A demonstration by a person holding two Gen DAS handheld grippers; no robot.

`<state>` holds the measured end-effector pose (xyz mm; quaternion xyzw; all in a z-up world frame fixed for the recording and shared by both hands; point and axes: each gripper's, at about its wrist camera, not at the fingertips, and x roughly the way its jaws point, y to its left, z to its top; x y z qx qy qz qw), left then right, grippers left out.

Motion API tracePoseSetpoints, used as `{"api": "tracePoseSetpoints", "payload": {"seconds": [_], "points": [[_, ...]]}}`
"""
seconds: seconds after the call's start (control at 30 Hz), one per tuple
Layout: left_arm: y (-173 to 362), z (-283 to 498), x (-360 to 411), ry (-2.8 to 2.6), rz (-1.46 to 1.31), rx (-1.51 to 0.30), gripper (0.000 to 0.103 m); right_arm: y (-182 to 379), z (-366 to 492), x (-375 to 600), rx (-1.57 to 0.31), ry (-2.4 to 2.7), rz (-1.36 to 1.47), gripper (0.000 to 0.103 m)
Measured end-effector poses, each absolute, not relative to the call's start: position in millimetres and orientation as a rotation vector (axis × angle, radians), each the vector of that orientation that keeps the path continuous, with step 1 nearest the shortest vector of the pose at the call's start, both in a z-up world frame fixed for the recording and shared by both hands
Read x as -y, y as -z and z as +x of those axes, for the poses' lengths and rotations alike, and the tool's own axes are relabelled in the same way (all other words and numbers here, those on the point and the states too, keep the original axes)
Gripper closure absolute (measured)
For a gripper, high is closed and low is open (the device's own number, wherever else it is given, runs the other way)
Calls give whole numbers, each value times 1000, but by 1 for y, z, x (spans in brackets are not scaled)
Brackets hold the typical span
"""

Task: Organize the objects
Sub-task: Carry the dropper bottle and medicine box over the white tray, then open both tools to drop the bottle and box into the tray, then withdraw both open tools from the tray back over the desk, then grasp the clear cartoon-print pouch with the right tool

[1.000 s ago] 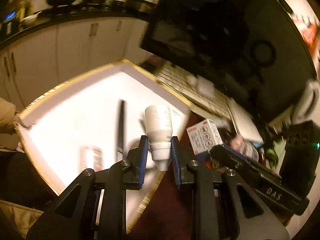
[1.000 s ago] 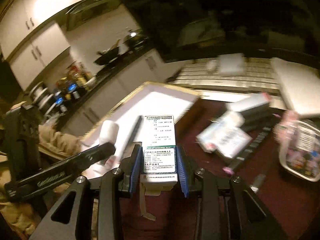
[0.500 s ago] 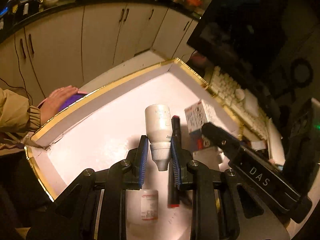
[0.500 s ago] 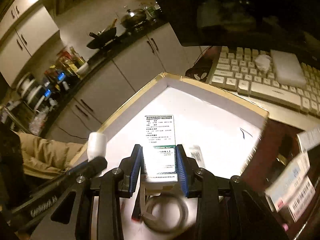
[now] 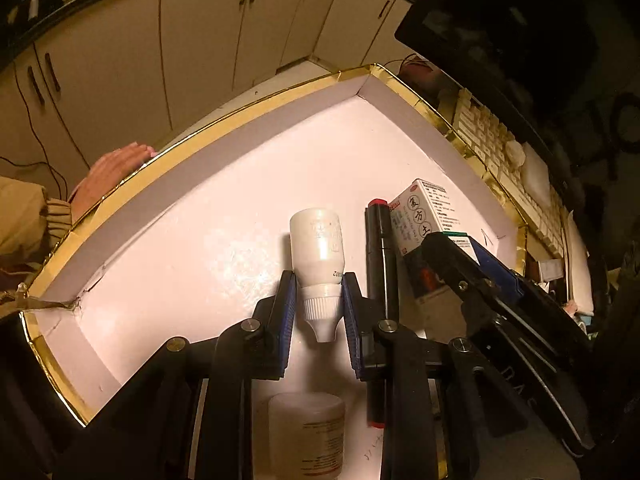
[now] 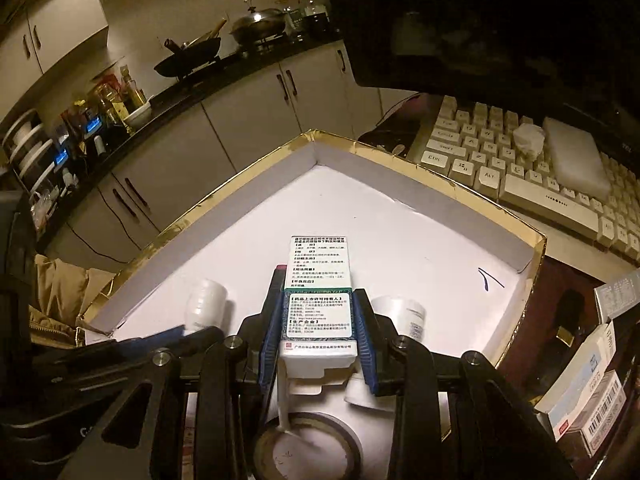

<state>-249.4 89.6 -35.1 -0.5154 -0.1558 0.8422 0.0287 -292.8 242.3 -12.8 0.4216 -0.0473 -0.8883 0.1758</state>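
Both items are being carried into the gold-rimmed white box (image 5: 256,92), the placing step of the tidy-up, I judge; next each should be lowered to the box floor and released clear of what lies there. The left tongs (image 5: 318,312) are closed on the ribbed neck of a white plastic dropper bottle (image 5: 318,240), cap toward the camera, over the box's middle; a black marker (image 5: 380,248) lies at its 3 o'clock. The right tongs (image 6: 316,332) clamp a white medicine carton (image 6: 318,280) printed with Chinese text, its rear flap open; a white jar (image 6: 404,316) sits at its 3 o'clock.
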Motion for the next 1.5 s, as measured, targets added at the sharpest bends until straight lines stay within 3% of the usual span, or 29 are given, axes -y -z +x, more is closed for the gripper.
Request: {"api": "tracePoseSetpoints", "payload": {"seconds": [0.23, 0.37, 0.57, 0.7, 0.83, 1.07, 1.5], "points": [[30, -244, -90, -2638, -1582, 467, 81, 12, -297, -245, 173, 2483, 1187, 67], [23, -237, -84, -2658, -1540, 513, 77, 7, -299, -249, 210, 2446, 1160, 50], [-6, -203, -75, -2745, -1387, 615, 77, -23, -283, -280, 308, 2444, 1099, 49], [-31, -169, -115, -2745, -1210, 453, 66, -26, -247, -313, 337, 2421, 1093, 49], [-34, -147, -164, -2601, -1145, 367, 66, -18, -196, -358, 360, 2430, 1102, 49], [-3, -146, -236, -2421, -1286, 209, 66, 8, -144, -439, 479, 2525, 1212, 49], [13, -134, -274, -2380, -1373, 115, 66, 8, -138, -510, 538, 2695, 1148, 49]]}}
